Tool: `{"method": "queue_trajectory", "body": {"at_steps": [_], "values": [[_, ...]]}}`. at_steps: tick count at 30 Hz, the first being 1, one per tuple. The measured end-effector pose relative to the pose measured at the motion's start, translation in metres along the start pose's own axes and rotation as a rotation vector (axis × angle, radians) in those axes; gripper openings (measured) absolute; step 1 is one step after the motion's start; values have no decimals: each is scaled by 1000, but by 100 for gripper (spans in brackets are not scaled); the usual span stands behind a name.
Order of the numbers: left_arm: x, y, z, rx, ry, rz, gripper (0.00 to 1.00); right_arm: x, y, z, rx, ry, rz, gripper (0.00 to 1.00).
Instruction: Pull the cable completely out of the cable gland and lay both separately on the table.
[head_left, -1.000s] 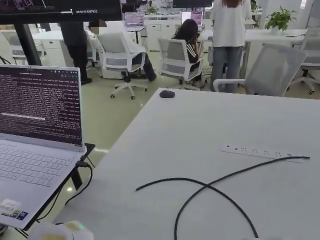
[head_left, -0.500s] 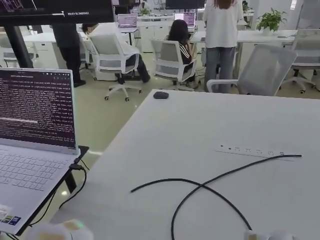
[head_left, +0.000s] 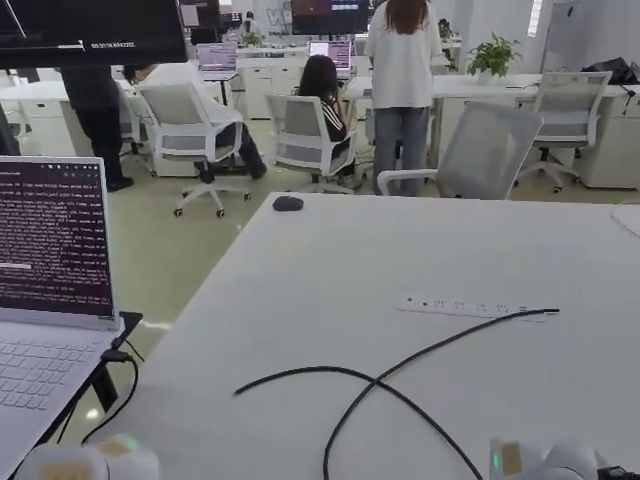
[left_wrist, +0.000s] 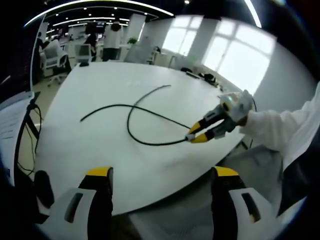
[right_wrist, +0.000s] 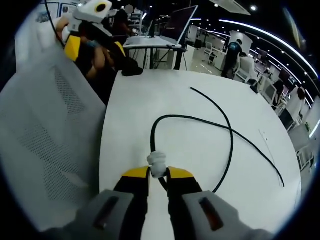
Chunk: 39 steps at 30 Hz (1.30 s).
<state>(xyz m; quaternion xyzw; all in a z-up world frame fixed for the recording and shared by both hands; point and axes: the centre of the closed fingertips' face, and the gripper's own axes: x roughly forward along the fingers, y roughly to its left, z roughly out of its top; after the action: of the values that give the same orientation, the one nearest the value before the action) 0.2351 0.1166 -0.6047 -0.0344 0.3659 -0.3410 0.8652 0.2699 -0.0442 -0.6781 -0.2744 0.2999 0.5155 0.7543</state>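
A long black cable (head_left: 375, 380) lies in a crossed loop on the white table (head_left: 330, 270). In the right gripper view my right gripper (right_wrist: 157, 175) is shut on the small white cable gland (right_wrist: 157, 161) at the cable's (right_wrist: 200, 120) near end, just above the table's edge. The left gripper view looks at that same grip from the side: the right gripper (left_wrist: 197, 136) is shut at the cable's (left_wrist: 134, 106) end. My left gripper (left_wrist: 162, 172) stands open and holds nothing, off the table's near edge. The gripper tops (head_left: 80, 462) (head_left: 540, 460) peek in at the head view's bottom.
An open laptop (head_left: 40, 270) stands on a stand left of the table. A white power strip (head_left: 465, 308) lies beyond the cable, a black mouse (head_left: 288, 203) at the far edge. Office chairs (head_left: 490, 150) and people are behind. A mesh chair back (right_wrist: 45, 125) is beside me.
The head camera has swung right and up, so the scene slid left. The top of the right gripper has come into the lower right. The cable lies as before.
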Motion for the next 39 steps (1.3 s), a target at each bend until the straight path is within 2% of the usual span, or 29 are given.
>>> {"method": "queue_trajectory", "body": {"at_steps": [7,13,18,21,23,28,30,34,39], "values": [[3,-10,13,29,-19,-47,78,-22,1,22,-43,-36,-30,11],[6,-18,28,95,-42,-89,74,-40,7,39,-85,-69,-44,11],[6,-35,46,109,-95,-182,63,-54,10,48,-104,-91,-63,10],[6,-50,60,154,-154,-246,58,-65,15,58,-115,-115,-64,10],[6,-58,65,164,-164,-279,56,-71,17,63,-126,-123,-70,10],[10,-72,71,207,-153,-341,53,-84,22,77,-157,-144,-87,10],[9,-81,78,227,-177,-383,50,-89,25,83,-174,-145,-88,10],[12,-98,84,229,-174,-455,46,-97,29,94,-215,-155,-104,10],[19,-112,89,219,-179,-507,45,-103,32,102,-247,-158,-113,10]]}}
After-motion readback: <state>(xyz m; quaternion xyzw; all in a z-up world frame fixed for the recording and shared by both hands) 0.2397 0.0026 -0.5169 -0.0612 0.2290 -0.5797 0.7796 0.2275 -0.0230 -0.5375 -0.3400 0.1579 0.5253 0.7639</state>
